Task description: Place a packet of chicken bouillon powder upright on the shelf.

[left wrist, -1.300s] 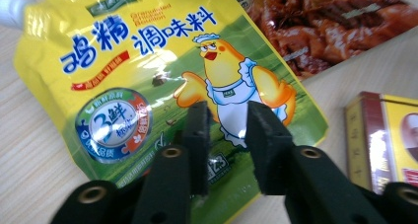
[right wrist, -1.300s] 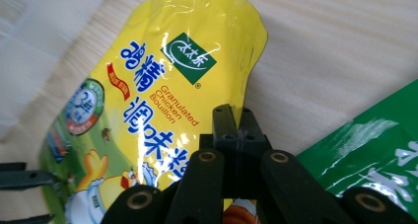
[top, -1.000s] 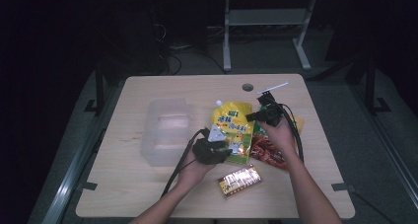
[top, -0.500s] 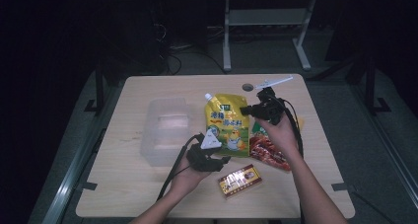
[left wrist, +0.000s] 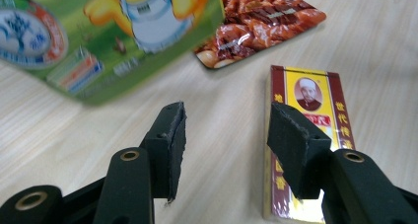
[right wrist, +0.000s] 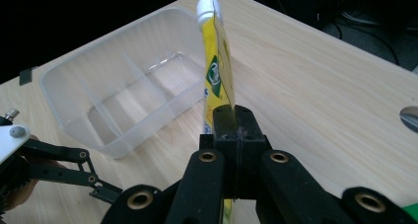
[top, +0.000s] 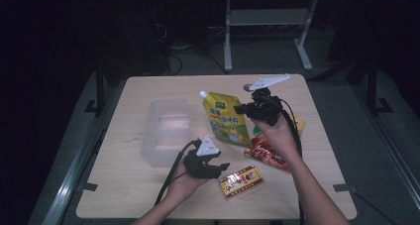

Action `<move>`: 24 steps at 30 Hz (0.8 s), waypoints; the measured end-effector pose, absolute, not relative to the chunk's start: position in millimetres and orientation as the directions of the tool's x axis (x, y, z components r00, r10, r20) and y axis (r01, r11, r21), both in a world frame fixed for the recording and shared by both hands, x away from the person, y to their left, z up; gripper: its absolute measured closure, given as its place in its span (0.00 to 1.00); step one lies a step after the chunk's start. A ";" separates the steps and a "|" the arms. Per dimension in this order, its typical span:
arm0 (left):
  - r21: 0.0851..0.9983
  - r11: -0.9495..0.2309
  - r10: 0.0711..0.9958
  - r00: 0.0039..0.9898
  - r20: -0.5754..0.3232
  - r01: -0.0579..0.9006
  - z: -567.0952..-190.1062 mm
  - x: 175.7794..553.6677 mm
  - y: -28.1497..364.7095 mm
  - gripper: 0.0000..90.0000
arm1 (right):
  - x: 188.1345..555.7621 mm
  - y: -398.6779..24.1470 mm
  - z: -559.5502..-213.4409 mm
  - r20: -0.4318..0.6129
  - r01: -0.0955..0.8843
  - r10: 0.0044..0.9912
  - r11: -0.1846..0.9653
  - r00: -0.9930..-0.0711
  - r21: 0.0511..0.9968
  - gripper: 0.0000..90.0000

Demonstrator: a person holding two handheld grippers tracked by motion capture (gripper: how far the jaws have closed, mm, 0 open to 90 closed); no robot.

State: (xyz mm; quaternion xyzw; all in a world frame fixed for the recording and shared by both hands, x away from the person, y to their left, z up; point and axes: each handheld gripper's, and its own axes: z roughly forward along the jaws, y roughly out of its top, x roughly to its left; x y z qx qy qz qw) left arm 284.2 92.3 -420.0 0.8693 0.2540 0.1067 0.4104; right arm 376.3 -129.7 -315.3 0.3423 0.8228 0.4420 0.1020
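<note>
A yellow-green spout pouch [top: 225, 118] with a white cap hangs tilted above the table, with my right gripper [top: 243, 108] shut on its right edge. In the right gripper view the pouch [right wrist: 216, 76] stands edge-on, clamped in my right gripper [right wrist: 231, 132]. My left gripper [top: 224, 166] stands open low over the table's near side. Its jaws point at a red-and-yellow box [top: 241, 181]. In the left gripper view my left gripper [left wrist: 226, 135] has bare table between its pads, and the box [left wrist: 308, 103] lies beside the right one.
A clear lidless plastic container [top: 166, 131] with dividers sits left of the pouch, seen as the container [right wrist: 123, 100] in the right gripper view. A red snack packet [top: 267, 153] lies under the right forearm. A yellow packet [top: 300, 123] lies behind it. A round grommet [right wrist: 409, 118] marks the tabletop.
The right gripper has lifted the pouch off the table and carried it slightly left and away. The left gripper has drifted nearer to the box, still open.
</note>
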 end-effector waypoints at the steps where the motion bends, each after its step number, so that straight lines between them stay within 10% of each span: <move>1: 0.765 -0.539 0.525 0.851 -0.022 0.352 -420.8 281.5 95.8 0.53 | 374.6 -126.1 -310.7 0.118 0.465 0.656 0.385 -0.746 0.798 1.00; 24: 0.799 -0.517 0.448 0.893 -0.051 0.305 -420.6 241.4 114.8 0.42 | 366.4 -92.7 -258.1 0.097 0.347 0.553 0.369 -0.827 0.862 1.00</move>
